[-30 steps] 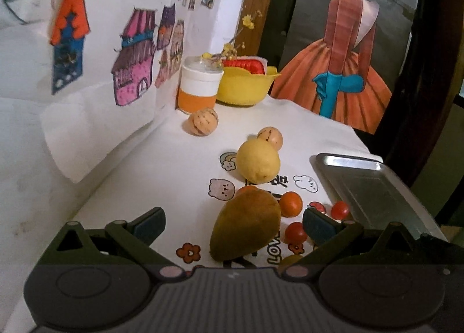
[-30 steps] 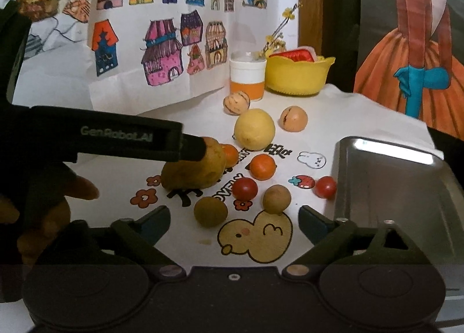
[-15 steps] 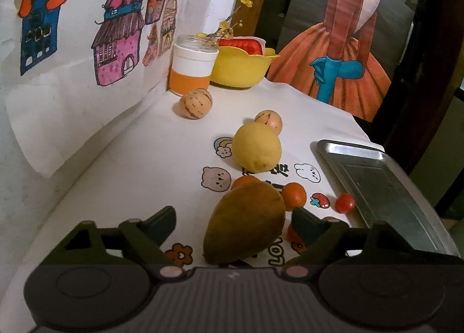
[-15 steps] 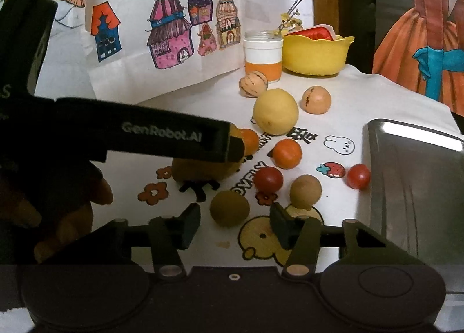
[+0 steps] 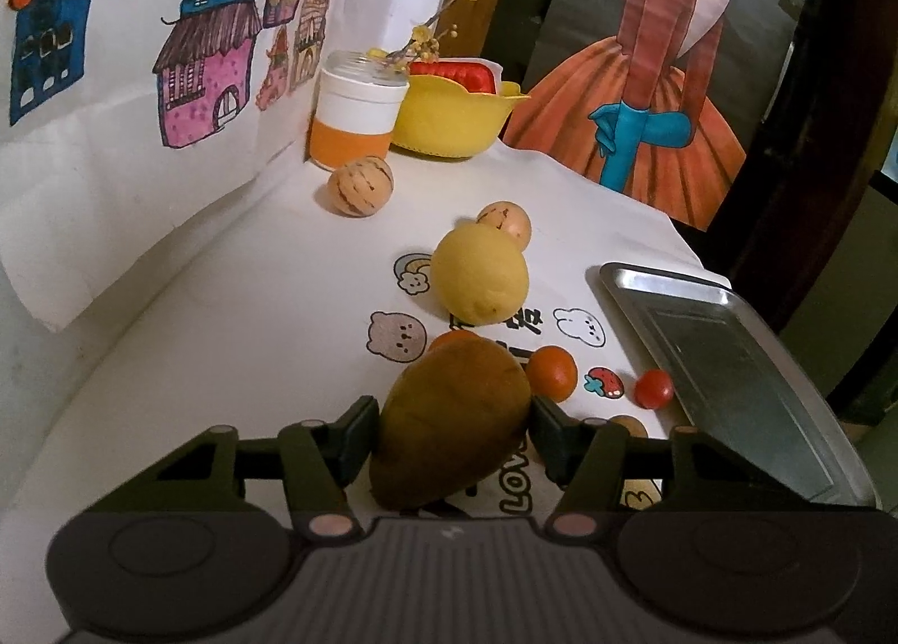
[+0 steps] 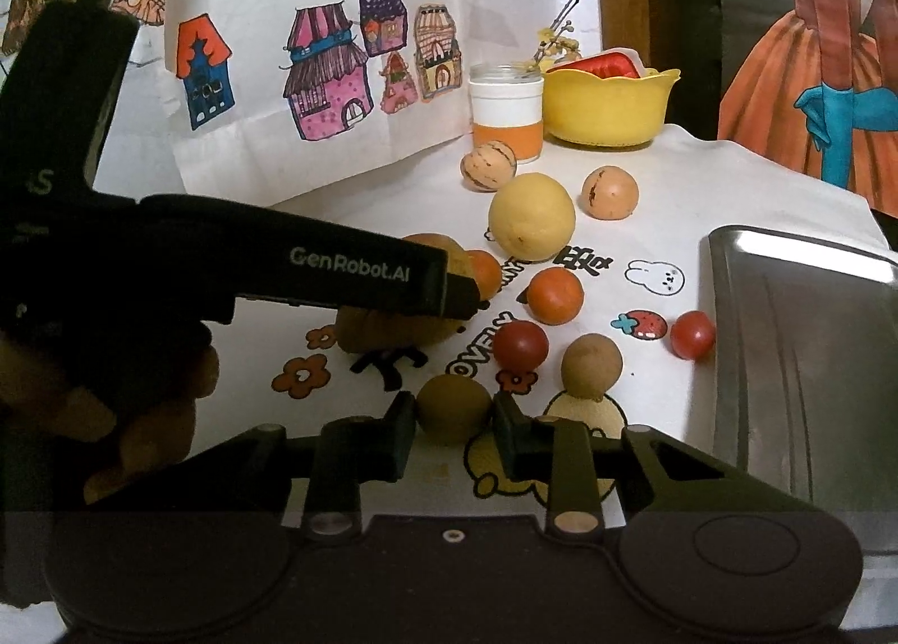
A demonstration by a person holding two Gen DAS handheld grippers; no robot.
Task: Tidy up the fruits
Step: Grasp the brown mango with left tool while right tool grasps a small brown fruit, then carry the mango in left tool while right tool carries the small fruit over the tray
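Fruits lie spread over a white cloth [image 5: 236, 307] with little cartoon pictures on it. On the right side of the cloth sits a shiny metal tray [image 5: 724, 358] with bare metal showing.

Biggest of the fruits is a brown pear-shaped one [image 5: 454, 425]. It lies on its side. Its long way runs from near the camera toward the back of the table. The fat round end points away, up and to the right, and the thin end points back at the left gripper [image 5: 452, 433]. Both dark pads of that gripper press on its sides, so the gripper is closed around it. In the right wrist view this fruit [image 6: 393, 332] is partly hidden behind the left gripper's black body.

Next in size is a round yellow fruit [image 5: 480, 274], just behind the brown one. A peach-colored ball [image 5: 505, 220] peeks out right behind it, and a striped round fruit [image 5: 360, 187] sits near a white and orange cup [image 5: 359, 119]. A yellow bowl [image 5: 454, 119] stands beside the cup.

The right gripper [image 6: 453, 419] has its two pads tight on a small brown ball [image 6: 453, 408] that rests on the cloth. Another small tan ball [image 6: 592, 366] is near it. A small orange [image 6: 555, 296] and two red tomatoes [image 6: 521, 345] [image 6: 692, 334] lie between these and the tray.
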